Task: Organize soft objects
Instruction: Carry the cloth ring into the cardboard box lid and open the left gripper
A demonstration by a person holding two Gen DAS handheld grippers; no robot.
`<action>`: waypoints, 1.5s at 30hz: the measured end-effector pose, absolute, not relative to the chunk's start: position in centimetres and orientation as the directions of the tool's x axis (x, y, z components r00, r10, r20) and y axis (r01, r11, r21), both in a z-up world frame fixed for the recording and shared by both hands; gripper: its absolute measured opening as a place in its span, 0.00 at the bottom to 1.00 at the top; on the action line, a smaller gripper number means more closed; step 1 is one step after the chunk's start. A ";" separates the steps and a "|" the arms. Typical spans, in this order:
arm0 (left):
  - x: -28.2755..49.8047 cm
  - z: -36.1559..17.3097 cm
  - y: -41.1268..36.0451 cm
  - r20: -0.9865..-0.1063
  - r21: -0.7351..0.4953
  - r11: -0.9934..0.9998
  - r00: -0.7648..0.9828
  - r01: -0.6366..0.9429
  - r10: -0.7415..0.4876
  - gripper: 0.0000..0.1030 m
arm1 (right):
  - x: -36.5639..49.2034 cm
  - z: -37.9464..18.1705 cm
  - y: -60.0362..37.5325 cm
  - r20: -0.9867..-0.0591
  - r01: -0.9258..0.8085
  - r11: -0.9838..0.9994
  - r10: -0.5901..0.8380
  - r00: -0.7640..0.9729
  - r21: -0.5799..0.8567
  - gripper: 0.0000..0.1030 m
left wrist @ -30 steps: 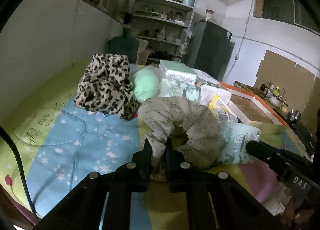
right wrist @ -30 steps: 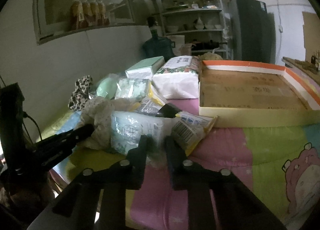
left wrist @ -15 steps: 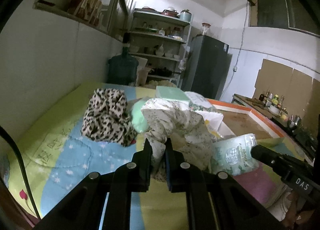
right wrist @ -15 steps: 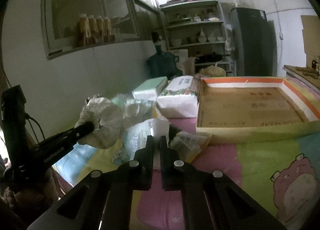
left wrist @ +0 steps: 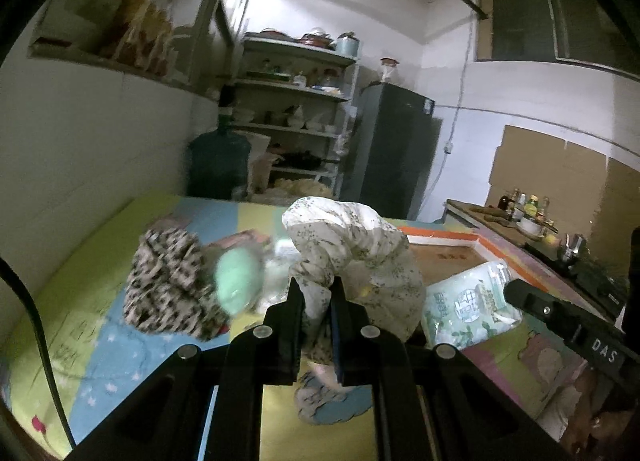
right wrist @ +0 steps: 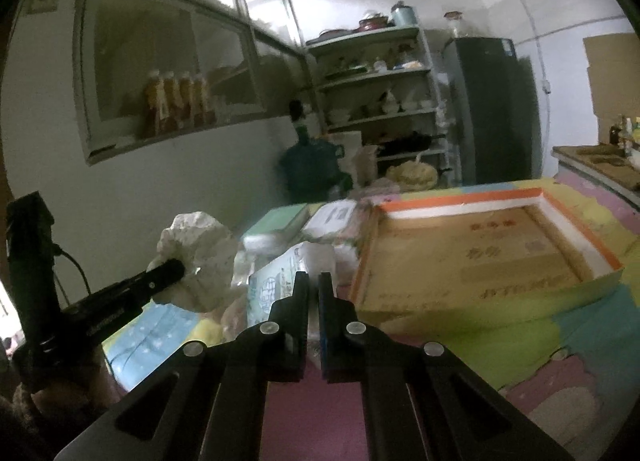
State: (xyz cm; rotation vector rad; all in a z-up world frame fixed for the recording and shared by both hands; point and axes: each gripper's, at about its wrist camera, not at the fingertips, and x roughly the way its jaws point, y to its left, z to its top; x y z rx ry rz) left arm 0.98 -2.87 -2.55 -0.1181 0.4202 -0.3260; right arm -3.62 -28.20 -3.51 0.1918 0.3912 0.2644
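My left gripper (left wrist: 316, 285) is shut on a pale floral cloth (left wrist: 352, 237) and holds it lifted above the colourful mat; the cloth also shows in the right wrist view (right wrist: 200, 253). My right gripper (right wrist: 314, 281) is shut on a green-and-white tissue pack (right wrist: 280, 277), lifted off the mat; the pack also shows in the left wrist view (left wrist: 468, 301). A leopard-print cloth (left wrist: 168, 281) and a mint-green soft ball (left wrist: 236, 281) lie on the mat to the left. A shallow cardboard tray with orange rim (right wrist: 460, 253) lies to the right.
A mint box (right wrist: 276, 221) and a white tissue package (right wrist: 332, 221) lie behind the pack beside the tray. A shelf rack (right wrist: 376, 101), a dark fridge (right wrist: 492, 109) and a water jug (right wrist: 312, 165) stand at the back. A wall runs along the left.
Both grippers have risen: the floral cloth and the tissue pack are lifted off the mat. The right gripper closed on the pack within the last second.
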 end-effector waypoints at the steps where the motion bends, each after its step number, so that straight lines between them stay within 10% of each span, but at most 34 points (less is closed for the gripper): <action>1: 1.1 -2.3 -3.2 -0.377 -0.179 0.939 0.861 0.295 -0.342 0.12 | -3.6 -3.3 -28.7 -0.343 -0.209 0.949 0.283 0.896 0.236 0.04; 18: 5.3 0.0 -12.5 -0.391 -0.195 0.877 0.785 0.439 -0.480 0.12 | -2.1 -1.2 -39.0 -0.259 -0.047 0.958 0.124 0.958 0.283 0.04; 45: 12.4 -5.4 -26.9 -0.652 -0.266 0.858 0.574 0.440 -0.496 0.12 | 1.6 -6.8 -53.1 -0.434 0.153 0.876 0.070 0.898 0.458 0.03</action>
